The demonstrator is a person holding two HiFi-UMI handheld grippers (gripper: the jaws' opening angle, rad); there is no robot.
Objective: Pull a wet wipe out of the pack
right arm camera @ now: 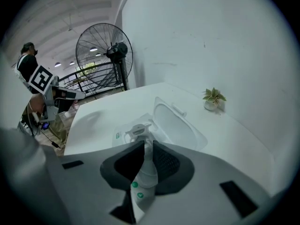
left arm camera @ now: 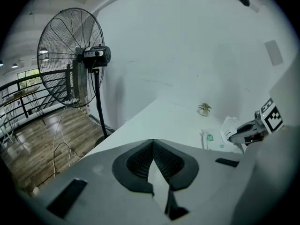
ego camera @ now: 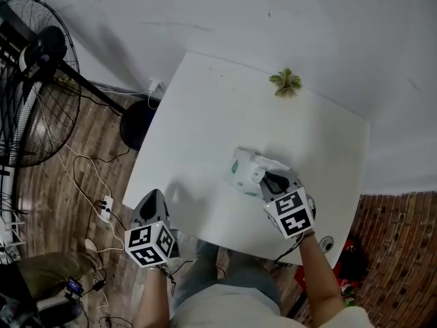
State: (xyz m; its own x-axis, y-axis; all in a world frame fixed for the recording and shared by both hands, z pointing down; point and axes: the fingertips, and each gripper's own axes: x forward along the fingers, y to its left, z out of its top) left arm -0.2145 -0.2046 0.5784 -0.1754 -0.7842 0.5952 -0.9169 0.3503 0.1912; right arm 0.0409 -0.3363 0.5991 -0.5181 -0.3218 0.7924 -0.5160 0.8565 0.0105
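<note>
The wet wipe pack (ego camera: 244,173) lies on the white table (ego camera: 205,108), right of the middle. It is white with green marks, and its flip lid (right arm camera: 177,121) stands open. My right gripper (ego camera: 268,180) is shut on the pack's near end (right arm camera: 143,172), whose white wrapper with green dots runs between the jaws. No wipe shows above the opening (right arm camera: 136,131). My left gripper (ego camera: 156,197) hovers by the table's front left edge, well left of the pack. Its jaws (left arm camera: 152,144) meet at the tips with nothing between them. In the left gripper view the pack (left arm camera: 218,142) and right gripper (left arm camera: 248,131) show at the right.
A small potted plant (ego camera: 285,83) stands at the table's far edge near the white wall. A large standing fan (ego camera: 31,80) is on the wooden floor to the left, with cables and a power strip (ego camera: 106,207) beside the table.
</note>
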